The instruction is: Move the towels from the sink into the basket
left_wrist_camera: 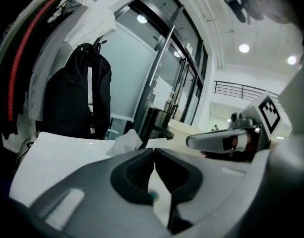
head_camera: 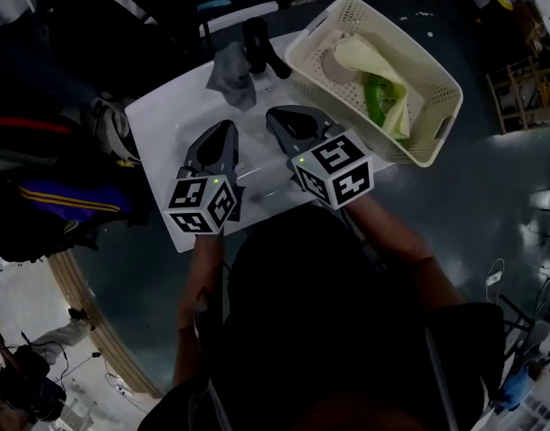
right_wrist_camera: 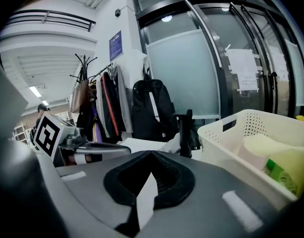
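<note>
Grey towel (head_camera: 231, 74), a soft crumpled cloth, lies heaped at the far edge of the white rectangular sink (head_camera: 162, 115), against the left side of the black faucet (head_camera: 261, 50). In the left gripper view the grey towel (left_wrist_camera: 124, 143) shows as a pale rumpled peak at 11 o'clock of the jaw tips.

Handling, as a judgement: light and limp, no stiffness. It should sag and trail once lifted and could drag on the faucet. Damp or dry — cannot tell. The best hold looks like the raised fold on top of the heap, pinched through a thick bunch so it does not slip free.

Cream perforated plastic basket (head_camera: 440, 97) stands at 2 o'clock of the sink, just beside the faucet. A pale yellow towel (head_camera: 369, 61) and a green towel (head_camera: 379, 97) already lie inside.

Pose: left gripper (head_camera: 226, 127) and right gripper (head_camera: 276, 113) sit side by side over the sink, close together, both aimed toward 12 o'clock and tipped slightly down, marker cubes toward the person. The left gripper's tips are near the grey towel but short of it — the right gripper's point at the faucet base.

Both pairs of jaws are pressed together, pads meeting, with nothing between them. They must part before any pinch.
</note>
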{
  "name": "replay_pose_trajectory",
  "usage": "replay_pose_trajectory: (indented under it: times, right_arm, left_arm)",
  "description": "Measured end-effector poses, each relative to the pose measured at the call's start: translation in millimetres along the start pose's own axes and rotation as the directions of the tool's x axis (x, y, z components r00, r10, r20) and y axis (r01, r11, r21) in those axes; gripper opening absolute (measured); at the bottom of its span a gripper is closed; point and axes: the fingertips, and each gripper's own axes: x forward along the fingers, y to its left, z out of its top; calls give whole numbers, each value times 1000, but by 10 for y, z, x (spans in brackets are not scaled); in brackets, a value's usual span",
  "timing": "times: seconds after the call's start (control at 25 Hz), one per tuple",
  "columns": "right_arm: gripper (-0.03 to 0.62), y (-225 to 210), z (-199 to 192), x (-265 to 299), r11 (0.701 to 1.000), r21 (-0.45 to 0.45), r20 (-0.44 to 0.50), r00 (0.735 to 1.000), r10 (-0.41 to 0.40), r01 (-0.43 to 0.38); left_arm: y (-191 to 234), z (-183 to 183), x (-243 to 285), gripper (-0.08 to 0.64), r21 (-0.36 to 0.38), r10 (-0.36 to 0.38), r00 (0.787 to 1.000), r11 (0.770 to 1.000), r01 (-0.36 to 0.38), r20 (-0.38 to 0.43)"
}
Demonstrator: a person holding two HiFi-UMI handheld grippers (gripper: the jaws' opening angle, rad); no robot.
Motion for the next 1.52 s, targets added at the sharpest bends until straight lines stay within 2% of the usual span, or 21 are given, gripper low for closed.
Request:
replay_pose_trajectory:
  times: [0.4, 0.6, 0.8, 1.0, 1.52]
  right_arm:
    - [-2, -112, -358, 177, 999, 29, -53, 998, -30, 32]
    - [-2, -228, -528, 262, 997, 56, -80, 996, -40, 44]
    - [-2, -364, -658, 316, 994, 90, -105, 993, -46, 56]
    - [-2, -430, -751, 400, 993, 108, -129, 991, -35, 49]
    - [-2, -443, -940, 564, 992, 121, -193, 981, -5, 29]
  left_arm:
    - [86, -248, 241, 34, 9, -14, 998, 1000, 14, -59]
    - [200, -351, 431, 48, 1, 4, 997, 1000, -4, -77]
    - [302, -361, 611, 94, 0, 29, 997, 1000, -29, -69]
    - [438, -342, 791, 131, -71, 55, 997, 996, -59, -50]
    - [818, -183, 1196, 233, -95, 105, 994, 990, -106, -17]
